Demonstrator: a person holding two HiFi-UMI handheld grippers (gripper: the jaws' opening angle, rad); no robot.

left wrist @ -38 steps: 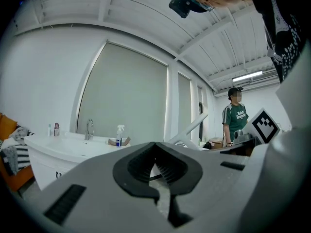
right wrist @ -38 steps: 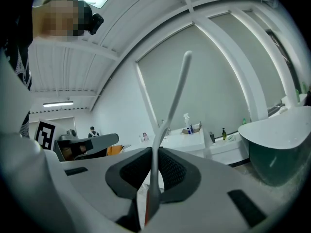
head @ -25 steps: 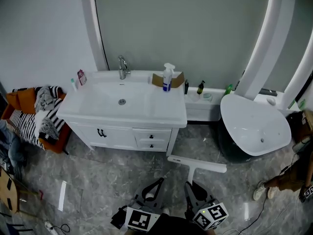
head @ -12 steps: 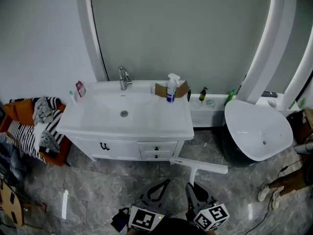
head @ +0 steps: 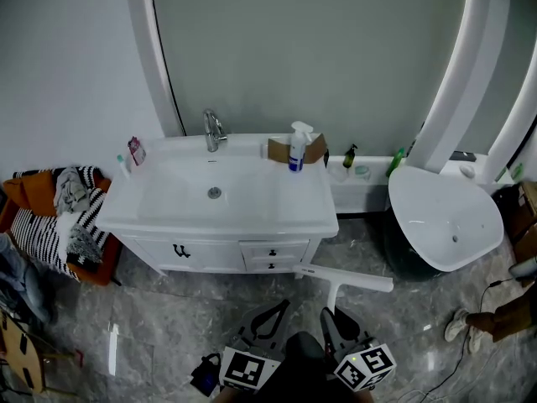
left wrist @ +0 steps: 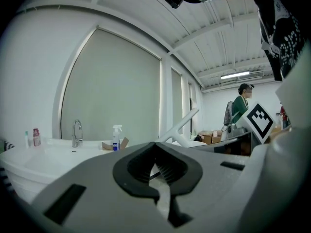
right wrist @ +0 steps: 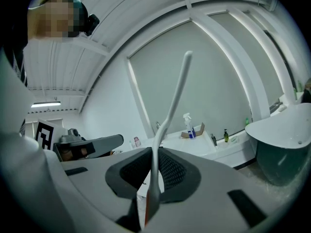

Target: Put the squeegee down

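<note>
A white T-shaped squeegee [head: 344, 279] hangs over the grey marble floor just in front of the vanity [head: 252, 217]. Its blade lies crosswise and its handle runs back into my right gripper [head: 330, 315]. That gripper is shut on the handle; in the right gripper view the thin handle [right wrist: 167, 120] rises from between the ribbed pads of the right gripper [right wrist: 154, 173]. My left gripper [head: 277, 311] floats beside it on the left, shut with nothing in it. In the left gripper view the left gripper [left wrist: 156, 168] has its pads together, and the squeegee [left wrist: 182, 125] shows beyond them.
On the vanity stand a tap [head: 213, 129], a spray bottle [head: 297, 148] and a cardboard box [head: 315, 149]. A white oval basin [head: 445, 217] stands to the right, an orange seat piled with clothes [head: 59, 217] to the left. Small bottles [head: 348, 154] line the back ledge. A person's shoe [head: 457, 326] is at the right.
Both grippers and the squeegee have moved forward toward the vanity, which now sits closer. The right gripper's hold on the handle is unchanged, and the left stays shut.
</note>
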